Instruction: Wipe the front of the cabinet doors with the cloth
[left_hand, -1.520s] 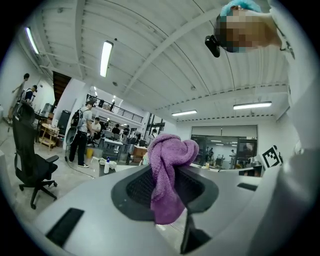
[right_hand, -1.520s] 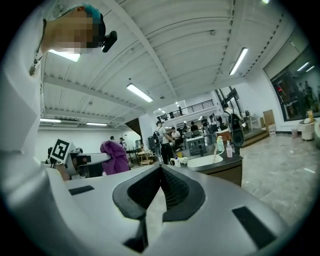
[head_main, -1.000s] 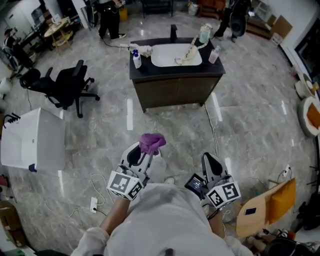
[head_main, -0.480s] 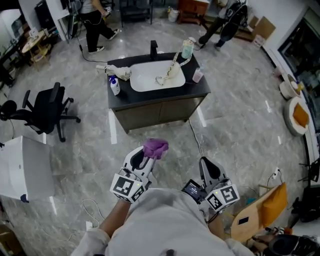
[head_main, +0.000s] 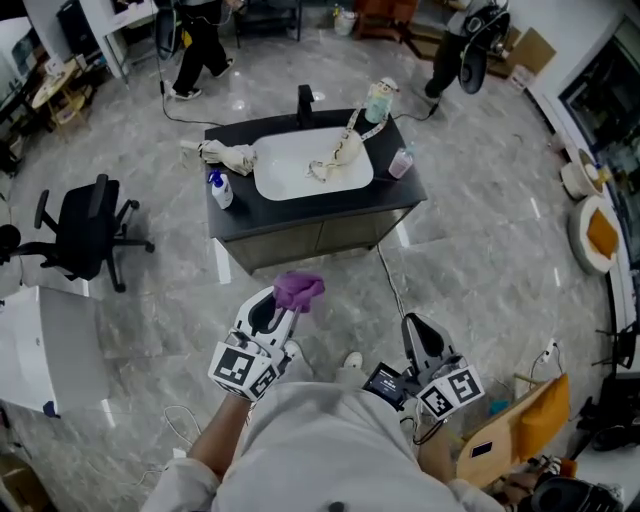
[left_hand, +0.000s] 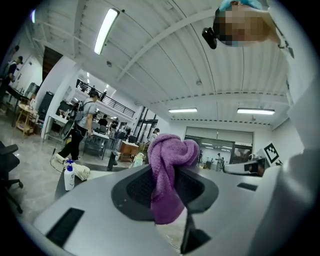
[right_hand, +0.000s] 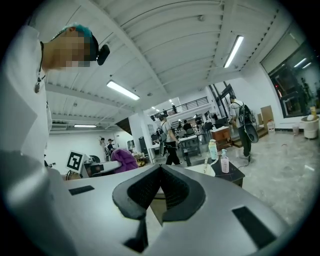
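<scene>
Clearly left gripper (head_main: 284, 304) jaws clamp cloth (head_main: 299, 289); right gripper (head_main: 415, 326) jaws closed, empty; cabinet doors (head_main: 320, 238) foreshortened

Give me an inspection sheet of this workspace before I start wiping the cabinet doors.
Surface: cabinet doors dark, shut, purple cloth not on them.
Job's things: purple cloth clamped in left hand-held gripper, held short of the cabinet.
Clutter: white bottle, beige towel, pink bottle on black countertop.
Grippers: left hand-held gripper shut on purple cloth; right hand-held gripper shut, empty.
Cables: one cable on floor by cabinet's right corner.
Surroundings: office chair, people behind.
</scene>
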